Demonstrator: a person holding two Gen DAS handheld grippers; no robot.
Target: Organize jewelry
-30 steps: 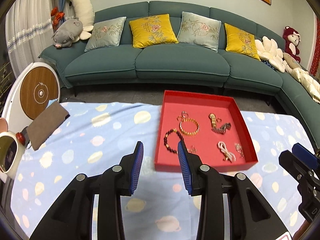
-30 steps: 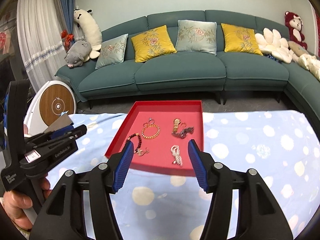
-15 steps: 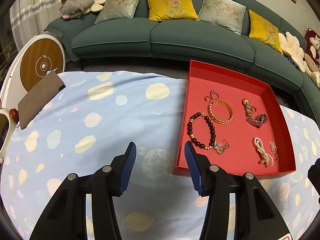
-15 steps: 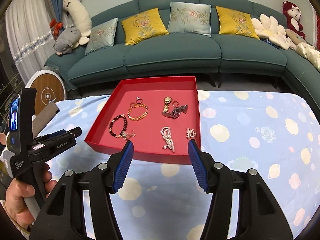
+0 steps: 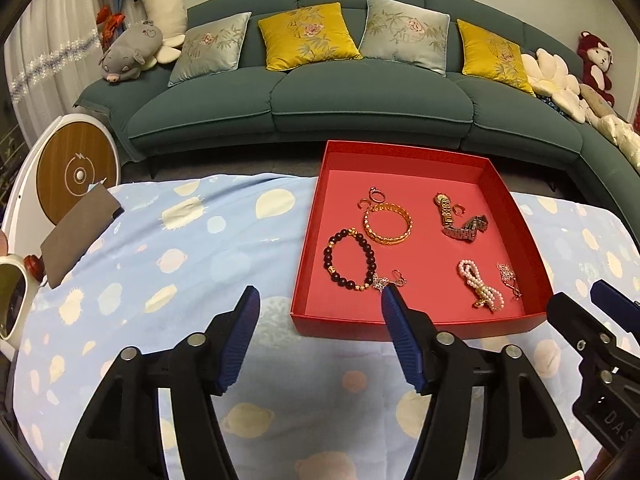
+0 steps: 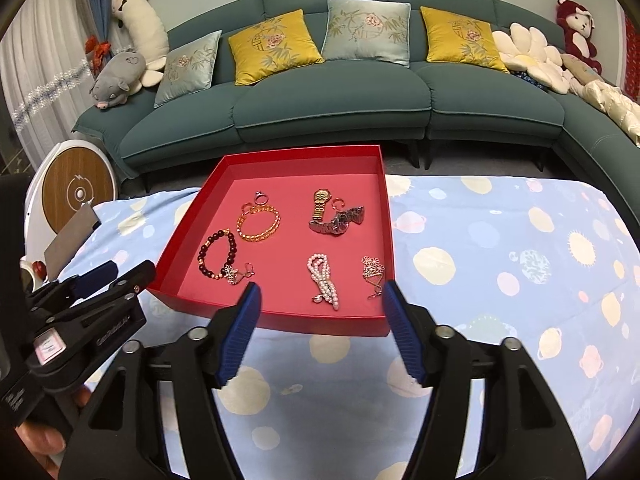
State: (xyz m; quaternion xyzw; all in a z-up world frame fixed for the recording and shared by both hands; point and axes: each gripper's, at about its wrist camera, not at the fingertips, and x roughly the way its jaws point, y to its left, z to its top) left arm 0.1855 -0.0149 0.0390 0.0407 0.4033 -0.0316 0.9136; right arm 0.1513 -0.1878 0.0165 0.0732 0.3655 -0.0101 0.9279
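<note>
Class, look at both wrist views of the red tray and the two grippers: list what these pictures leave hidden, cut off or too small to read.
- Red tray: the near wall's inner face is turned away in both views.
- Small silver charm by the dark bead bracelet: left wrist view, partly behind the left gripper's fingertip; too small to identify.
- Right gripper: only an edge of it shows at the right border of the left wrist view.
- Brown card: its far end is hidden in the right wrist view.

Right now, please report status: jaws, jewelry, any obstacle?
Left gripper and right gripper: jaws just opened wider, nothing between. Jewelry lying loose in red tray, untouched; pearl strand nearest the right. Nothing in the way.
</note>
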